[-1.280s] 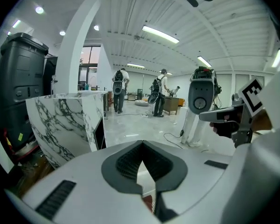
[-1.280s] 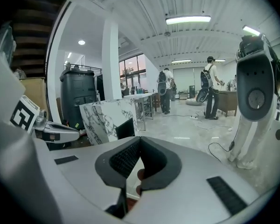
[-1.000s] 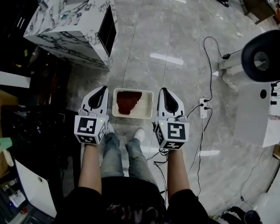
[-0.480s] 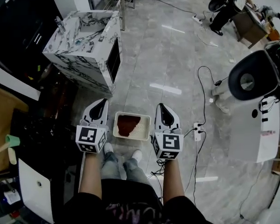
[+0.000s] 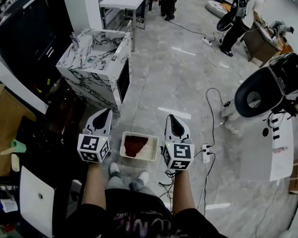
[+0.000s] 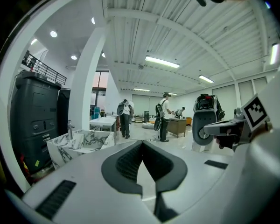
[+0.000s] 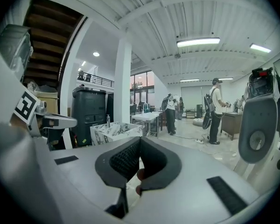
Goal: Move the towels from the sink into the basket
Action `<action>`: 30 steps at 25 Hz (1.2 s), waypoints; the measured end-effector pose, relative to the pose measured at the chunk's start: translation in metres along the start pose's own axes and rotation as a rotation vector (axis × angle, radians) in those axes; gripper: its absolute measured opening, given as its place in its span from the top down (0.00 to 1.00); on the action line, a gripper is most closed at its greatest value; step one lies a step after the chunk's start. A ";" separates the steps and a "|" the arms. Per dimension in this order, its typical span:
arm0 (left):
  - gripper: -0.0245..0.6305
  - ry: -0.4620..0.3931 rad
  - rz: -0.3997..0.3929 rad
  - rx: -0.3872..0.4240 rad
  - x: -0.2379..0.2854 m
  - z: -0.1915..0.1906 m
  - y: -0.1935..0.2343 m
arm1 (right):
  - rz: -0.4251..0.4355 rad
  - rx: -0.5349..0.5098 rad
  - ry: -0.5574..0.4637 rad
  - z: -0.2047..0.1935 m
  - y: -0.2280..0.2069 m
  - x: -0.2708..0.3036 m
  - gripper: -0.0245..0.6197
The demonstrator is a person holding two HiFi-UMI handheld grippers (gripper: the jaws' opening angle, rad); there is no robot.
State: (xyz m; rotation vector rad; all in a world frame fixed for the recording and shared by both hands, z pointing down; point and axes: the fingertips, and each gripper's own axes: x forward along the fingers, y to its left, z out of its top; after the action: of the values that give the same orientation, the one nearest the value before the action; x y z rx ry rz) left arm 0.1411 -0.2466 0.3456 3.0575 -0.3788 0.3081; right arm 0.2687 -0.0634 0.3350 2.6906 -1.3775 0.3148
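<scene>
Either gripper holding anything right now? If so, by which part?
Nothing held. Left gripper and right gripper both have jaws shut, empty; the dark red towel lies in the basket on the floor.

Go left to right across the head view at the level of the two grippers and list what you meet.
White left gripper with a marker cube → cream perforated plastic basket → white right gripper with a marker cube → white power strip
</scene>
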 end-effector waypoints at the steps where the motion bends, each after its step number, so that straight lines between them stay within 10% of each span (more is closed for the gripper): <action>1: 0.94 -0.007 0.001 0.003 -0.002 0.004 0.001 | 0.005 -0.002 -0.008 0.004 0.002 -0.002 0.94; 30: 0.94 -0.103 -0.022 0.081 -0.027 0.074 -0.021 | -0.001 -0.030 -0.105 0.054 -0.009 -0.039 0.94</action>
State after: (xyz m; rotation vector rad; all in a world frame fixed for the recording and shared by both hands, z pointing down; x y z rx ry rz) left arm 0.1345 -0.2245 0.2677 3.1637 -0.3456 0.1701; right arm 0.2612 -0.0374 0.2731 2.7190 -1.3967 0.1533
